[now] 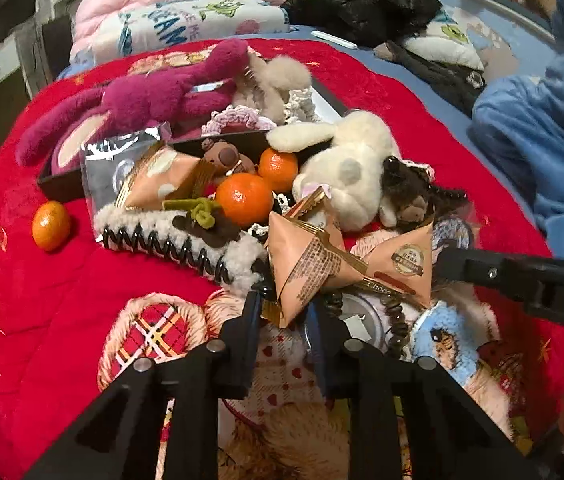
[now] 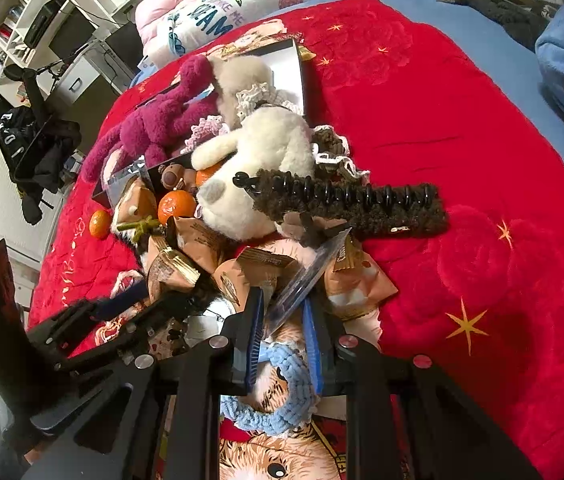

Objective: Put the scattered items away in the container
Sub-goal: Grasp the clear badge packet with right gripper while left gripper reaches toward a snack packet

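While your left hand-held gripper (image 1: 288,312) sits low over the heap, its fingers are clenched on the bottom corner of a peach snack packet (image 1: 308,268), which stands up from between them. Your right hand-held gripper (image 2: 284,312) is grasping a clear plastic wrapper (image 2: 306,280) that slants up between its blue pads (image 2: 254,320); a light blue crocheted scrunchie (image 2: 282,400) lies under and between those fingers. In the left view the right one reaches in from the right edge beside a second peach packet (image 1: 402,264).

Just beyond your left fingers lies a white fluffy hair claw (image 1: 178,236) with black teeth. Past it sit two mandarins (image 1: 244,198) touching each other, next to a cream plush dog (image 1: 346,168) draped over the near edge of the black box (image 1: 58,184). A brown fuzzy hair claw (image 2: 354,204) rests against the dog. A magenta plush bunny (image 1: 142,96) lies half in the box. One more mandarin (image 1: 51,226) sits alone on the red blanket (image 1: 42,300), left of the box.
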`<state>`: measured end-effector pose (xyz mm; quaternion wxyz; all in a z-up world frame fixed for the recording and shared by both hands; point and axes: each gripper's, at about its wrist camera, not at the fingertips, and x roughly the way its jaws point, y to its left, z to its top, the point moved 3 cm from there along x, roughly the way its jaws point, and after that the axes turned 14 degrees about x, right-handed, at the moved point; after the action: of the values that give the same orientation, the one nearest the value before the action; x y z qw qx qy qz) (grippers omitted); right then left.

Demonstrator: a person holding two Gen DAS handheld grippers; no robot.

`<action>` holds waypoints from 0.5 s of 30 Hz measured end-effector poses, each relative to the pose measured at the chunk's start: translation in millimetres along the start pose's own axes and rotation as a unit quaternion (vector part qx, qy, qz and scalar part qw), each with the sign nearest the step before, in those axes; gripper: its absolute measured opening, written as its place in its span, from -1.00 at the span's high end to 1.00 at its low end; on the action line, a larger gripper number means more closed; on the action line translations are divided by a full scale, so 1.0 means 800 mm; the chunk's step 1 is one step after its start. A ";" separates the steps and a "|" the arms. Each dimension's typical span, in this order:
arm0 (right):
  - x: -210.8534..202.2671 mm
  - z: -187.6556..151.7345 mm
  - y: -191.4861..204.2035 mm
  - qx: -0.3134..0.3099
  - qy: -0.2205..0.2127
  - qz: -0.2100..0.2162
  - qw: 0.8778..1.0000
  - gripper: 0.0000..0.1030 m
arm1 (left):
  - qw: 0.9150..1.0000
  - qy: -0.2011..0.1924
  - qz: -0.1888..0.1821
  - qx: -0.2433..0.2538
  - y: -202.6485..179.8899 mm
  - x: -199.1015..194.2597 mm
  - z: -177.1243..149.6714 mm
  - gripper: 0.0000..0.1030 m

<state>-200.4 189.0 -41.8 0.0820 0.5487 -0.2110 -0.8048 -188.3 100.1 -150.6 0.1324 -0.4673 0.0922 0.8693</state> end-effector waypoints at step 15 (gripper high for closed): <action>-0.014 0.000 0.002 -0.007 -0.020 0.004 1.000 0.62 | 0.999 -0.035 0.010 0.018 -0.007 -0.023 0.011 0.75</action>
<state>-196.4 192.1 -31.6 0.0844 0.5313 -0.2090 -0.8166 -183.6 105.5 -130.3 0.1348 -0.4333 0.1075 0.8846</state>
